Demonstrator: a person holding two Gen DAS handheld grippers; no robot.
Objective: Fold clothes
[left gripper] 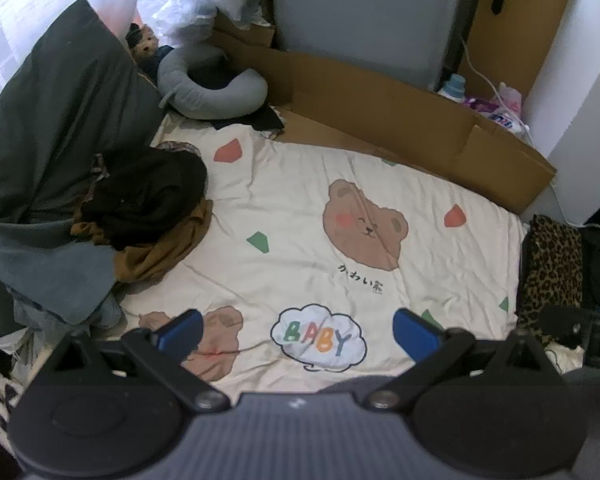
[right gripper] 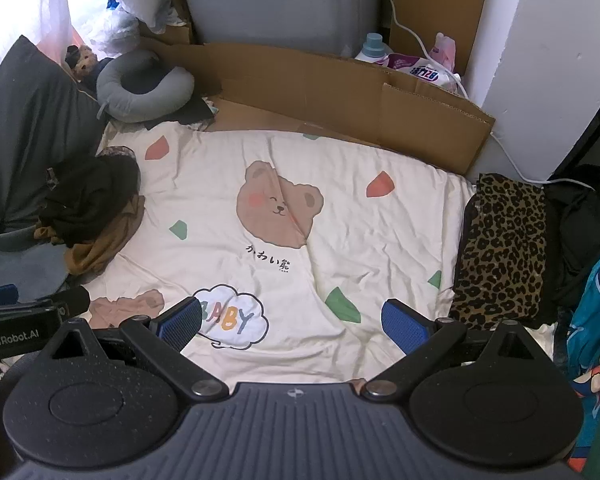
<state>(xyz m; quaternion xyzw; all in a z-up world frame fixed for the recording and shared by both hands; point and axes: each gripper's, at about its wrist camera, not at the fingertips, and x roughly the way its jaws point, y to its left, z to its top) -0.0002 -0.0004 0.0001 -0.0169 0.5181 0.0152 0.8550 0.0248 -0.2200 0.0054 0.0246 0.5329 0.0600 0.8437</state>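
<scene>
While both float low over the cream bear-print bed sheet (right gripper: 380, 232), the left gripper (left gripper: 296, 330) and right gripper (right gripper: 292, 318) point forward with blue pads spread wide, holding nothing; the dark and brown pile of clothes (left gripper: 148, 208) sits at the bed's left edge, a folded leopard-print cloth (right gripper: 504, 248) at its right

Daylit, soft and even; blown-out glare at curtained window (left gripper: 28, 4) upper left. Strong fisheye curvature, dark vignetted corners. Left-wrist view slightly blurred.
</scene>
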